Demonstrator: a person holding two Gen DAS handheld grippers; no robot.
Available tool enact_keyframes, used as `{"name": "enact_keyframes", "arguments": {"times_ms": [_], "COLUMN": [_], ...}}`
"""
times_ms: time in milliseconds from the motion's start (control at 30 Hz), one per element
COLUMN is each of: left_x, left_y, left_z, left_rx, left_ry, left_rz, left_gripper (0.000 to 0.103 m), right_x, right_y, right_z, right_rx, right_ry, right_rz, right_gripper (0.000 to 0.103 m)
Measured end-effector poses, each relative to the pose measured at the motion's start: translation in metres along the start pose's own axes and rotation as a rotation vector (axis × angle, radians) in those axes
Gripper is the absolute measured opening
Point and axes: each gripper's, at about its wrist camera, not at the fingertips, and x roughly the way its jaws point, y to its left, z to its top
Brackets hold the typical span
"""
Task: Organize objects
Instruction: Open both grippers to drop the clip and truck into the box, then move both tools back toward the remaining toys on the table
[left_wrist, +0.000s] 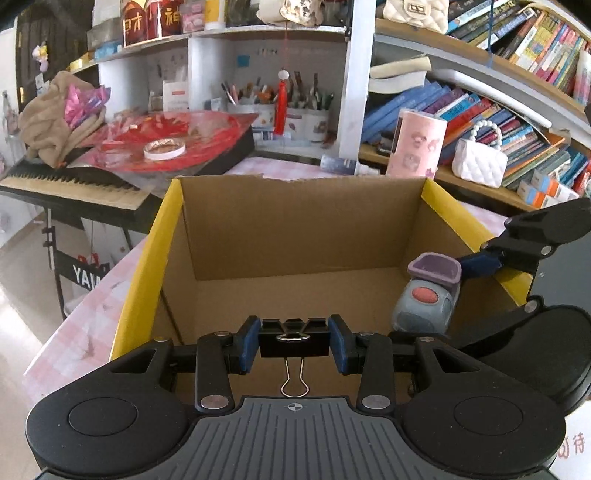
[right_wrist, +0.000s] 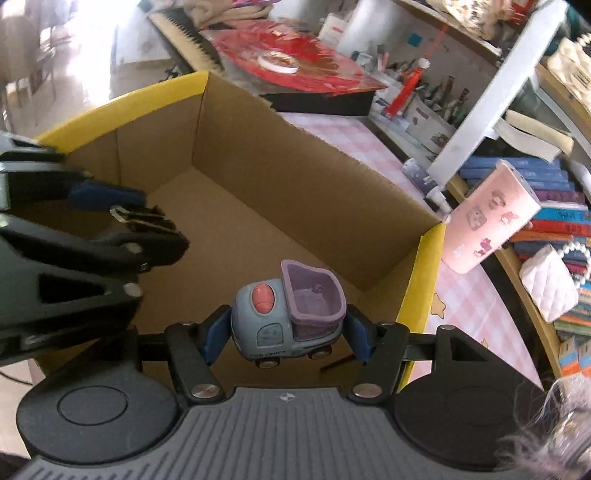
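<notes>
An open cardboard box (left_wrist: 295, 229) with yellow side flaps stands on the pink checked table; it also shows in the right wrist view (right_wrist: 280, 177). My left gripper (left_wrist: 294, 341) is shut on a black binder clip (left_wrist: 294, 338) and holds it above the box's near part. My right gripper (right_wrist: 286, 338) is shut on a grey and purple toy truck (right_wrist: 288, 317), held over the box's right end. The truck also shows in the left wrist view (left_wrist: 428, 295), with the right gripper's fingers (left_wrist: 480, 264) behind it. The left gripper and clip appear at the left of the right wrist view (right_wrist: 144, 218).
A pink printed cylinder (left_wrist: 415, 146) and a white quilted purse (left_wrist: 480, 158) stand behind the box by shelves of books (left_wrist: 517, 122). A keyboard (left_wrist: 74, 184) carrying red plastic and a tape roll (left_wrist: 164, 147) is at the left. Pen cups (left_wrist: 280, 107) sit on the shelf.
</notes>
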Motion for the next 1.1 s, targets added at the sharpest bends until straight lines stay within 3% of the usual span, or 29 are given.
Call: {"name": "enact_keyframes", "arguments": {"times_ms": [167, 267, 333, 433, 633, 833, 1100], "left_x": [-0.001, -0.008, -0.015, -0.032, -0.073, -0.103, -0.127], "left_y": [-0.003, -0.003, -0.003, -0.006, -0.014, -0.016, -0.019], "left_z": [0.000, 0.002, 0.004, 0.007, 0.014, 0.005, -0.027], "left_rx": [-0.002, -0.024, -0.041, -0.042, -0.052, -0.087, -0.058], "left_ry": [-0.007, -0.045, -0.075, -0.137, -0.234, -0.261, -0.233], "left_rz": [0.016, 0.029, 0.030, 0.040, 0.015, 0.007, -0.024], "left_gripper": [0.038, 0.040, 0.052, 0.068, 0.081, 0.083, 0.084], "right_x": [0.002, -0.003, -0.010, -0.021, -0.065, -0.114, -0.141], "right_y": [-0.004, -0.008, -0.009, -0.010, -0.018, -0.020, 0.005], "right_z": [0.001, -0.001, -0.003, -0.008, -0.026, -0.056, -0.099], "right_rx": [-0.005, 0.025, 0.044, 0.067, 0.219, 0.377, 0.576], "right_ry": [0.008, -0.026, -0.079, -0.158, -0.286, -0.367, -0.359], "right_rz": [0.012, 0.039, 0.050, 0.027, -0.031, -0.119, -0.216], "right_gripper": [0.064, 0.074, 0.083, 0.084, 0.084, 0.090, 0.093]}}
